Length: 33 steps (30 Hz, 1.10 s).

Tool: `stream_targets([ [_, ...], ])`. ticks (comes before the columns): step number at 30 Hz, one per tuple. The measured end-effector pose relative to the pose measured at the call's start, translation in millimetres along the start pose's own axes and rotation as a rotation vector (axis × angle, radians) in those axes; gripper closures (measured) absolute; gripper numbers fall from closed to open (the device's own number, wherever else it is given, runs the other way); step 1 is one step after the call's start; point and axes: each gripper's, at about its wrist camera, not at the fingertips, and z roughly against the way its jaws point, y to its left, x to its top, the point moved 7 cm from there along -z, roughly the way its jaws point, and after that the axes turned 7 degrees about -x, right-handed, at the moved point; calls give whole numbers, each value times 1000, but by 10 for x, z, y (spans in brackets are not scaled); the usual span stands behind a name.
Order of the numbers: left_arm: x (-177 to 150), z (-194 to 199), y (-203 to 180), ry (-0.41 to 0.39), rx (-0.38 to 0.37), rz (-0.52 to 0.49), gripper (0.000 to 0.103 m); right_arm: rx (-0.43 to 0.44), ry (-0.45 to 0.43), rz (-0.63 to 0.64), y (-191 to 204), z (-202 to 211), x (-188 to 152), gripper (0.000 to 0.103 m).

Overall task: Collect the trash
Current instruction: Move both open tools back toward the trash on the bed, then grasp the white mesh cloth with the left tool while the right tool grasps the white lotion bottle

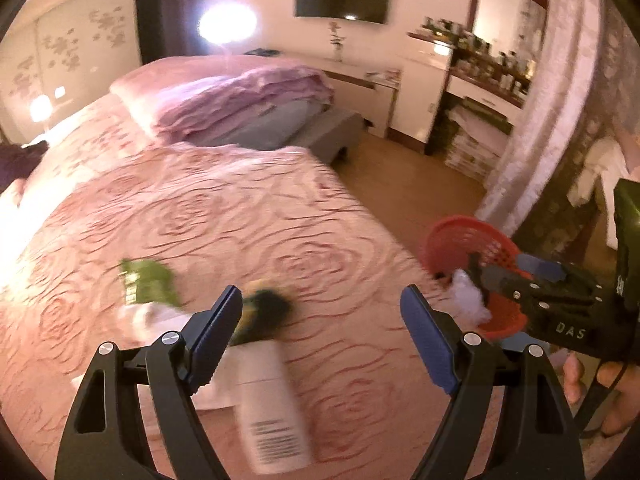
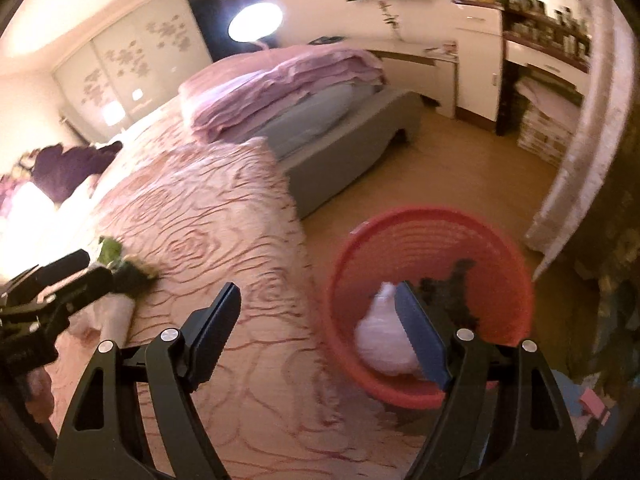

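Observation:
Trash lies on the pink rose-patterned bed (image 1: 248, 208): a green wrapper (image 1: 148, 282), a dark yellow-and-black packet (image 1: 266, 312), a white box with a barcode (image 1: 272, 404) and a white crumpled piece (image 1: 146, 318). My left gripper (image 1: 320, 292) hovers open just above the packet and the box, with nothing between its pads. Beside the bed a red basket (image 2: 432, 220) stands on the floor, with a white crumpled bag (image 2: 380, 332) and a dark piece (image 2: 452, 292) inside. My right gripper (image 2: 318, 288) is open and empty over the bed edge and the basket's near rim.
Folded purple bedding (image 1: 248, 100) lies at the far end of the bed. Bare wooden floor (image 2: 460, 168) runs past the basket to a white cabinet (image 2: 476, 64) and cluttered shelves. A patterned curtain (image 2: 576, 152) hangs on the right. A hand (image 1: 588, 384) holds the right tool.

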Motion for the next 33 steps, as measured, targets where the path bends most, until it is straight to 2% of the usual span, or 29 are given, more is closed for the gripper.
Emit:
stream_targets([
  [9,-103,419,980,-42,162,118,25,58,20,86,498,-54,-12,26],
  [14,-269,561,1367,-36,198,182,25,77,36,118,686,-71,-48,26],
  [19,-538,539,1543,-2,150,254,25,93,55,144,845,-89,-115,26],
  [24,-696,379,1549,37,111,295,25,102,65,170,964,-105,-141,26],
  [29,-735,289,1489,34,84,286,26,113,73,194,1087,-91,-188,26],
  [32,-772,257,1487,38,63,304,49,122,82,208,1162,-98,-225,26],
  [33,-785,253,1493,38,61,310,51,125,86,215,1195,-99,-239,26],
])
